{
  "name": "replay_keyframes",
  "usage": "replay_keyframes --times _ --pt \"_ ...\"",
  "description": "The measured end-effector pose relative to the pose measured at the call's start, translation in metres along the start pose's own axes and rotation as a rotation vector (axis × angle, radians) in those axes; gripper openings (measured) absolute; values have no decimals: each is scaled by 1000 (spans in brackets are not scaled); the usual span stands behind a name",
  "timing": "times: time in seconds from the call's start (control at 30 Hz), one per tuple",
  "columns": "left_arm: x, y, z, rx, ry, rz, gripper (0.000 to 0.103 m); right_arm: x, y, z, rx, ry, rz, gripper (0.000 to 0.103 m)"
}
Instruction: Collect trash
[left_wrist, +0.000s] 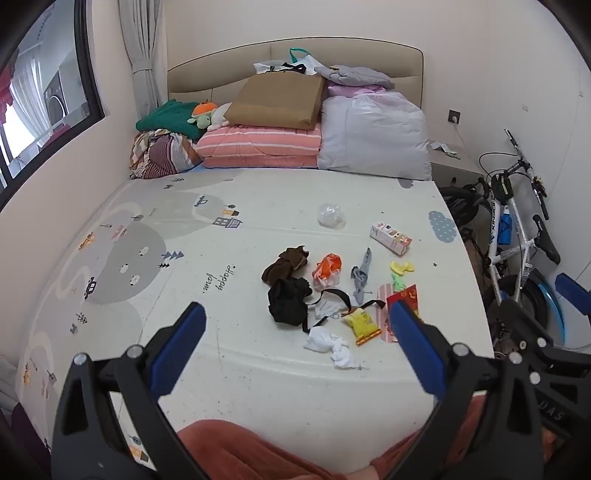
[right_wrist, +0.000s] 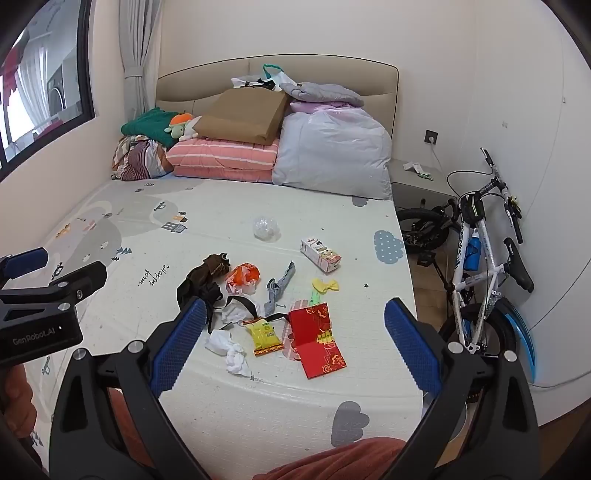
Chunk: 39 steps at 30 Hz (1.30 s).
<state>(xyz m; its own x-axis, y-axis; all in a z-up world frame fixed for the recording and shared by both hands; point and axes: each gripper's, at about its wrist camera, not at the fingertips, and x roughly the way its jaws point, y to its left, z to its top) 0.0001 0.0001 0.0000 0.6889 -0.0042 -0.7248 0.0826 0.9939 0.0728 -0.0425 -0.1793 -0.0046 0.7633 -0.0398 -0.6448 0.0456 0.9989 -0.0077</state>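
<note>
Litter lies on the bed mat (left_wrist: 240, 369) (right_wrist: 258, 406): crumpled white tissue (left_wrist: 332, 347) (right_wrist: 231, 349), a yellow snack wrapper (left_wrist: 362, 323) (right_wrist: 264, 334), a red envelope (right_wrist: 317, 339) (left_wrist: 406, 297), an orange wrapper (left_wrist: 327, 271) (right_wrist: 242, 277), a pink carton (left_wrist: 390, 238) (right_wrist: 320, 254) and a clear plastic ball (left_wrist: 331, 215) (right_wrist: 266, 228). Dark socks (left_wrist: 288, 291) (right_wrist: 201, 278) lie among it. My left gripper (left_wrist: 295, 332) and right gripper (right_wrist: 291, 325) are both open and empty, held above the mat short of the litter.
Folded bedding and pillows (left_wrist: 295, 122) (right_wrist: 277, 140) are stacked at the headboard. A white bicycle (left_wrist: 517, 236) (right_wrist: 484, 258) leans at the right of the bed beside a nightstand (right_wrist: 417, 184). A window (left_wrist: 44, 96) is on the left wall.
</note>
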Motion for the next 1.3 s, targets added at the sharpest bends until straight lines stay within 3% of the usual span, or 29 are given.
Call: replay_keyframes --times 1.3 --pt "-2 -1 -1 17 -16 4 99 -7 2 6 -2 -2 1 94"
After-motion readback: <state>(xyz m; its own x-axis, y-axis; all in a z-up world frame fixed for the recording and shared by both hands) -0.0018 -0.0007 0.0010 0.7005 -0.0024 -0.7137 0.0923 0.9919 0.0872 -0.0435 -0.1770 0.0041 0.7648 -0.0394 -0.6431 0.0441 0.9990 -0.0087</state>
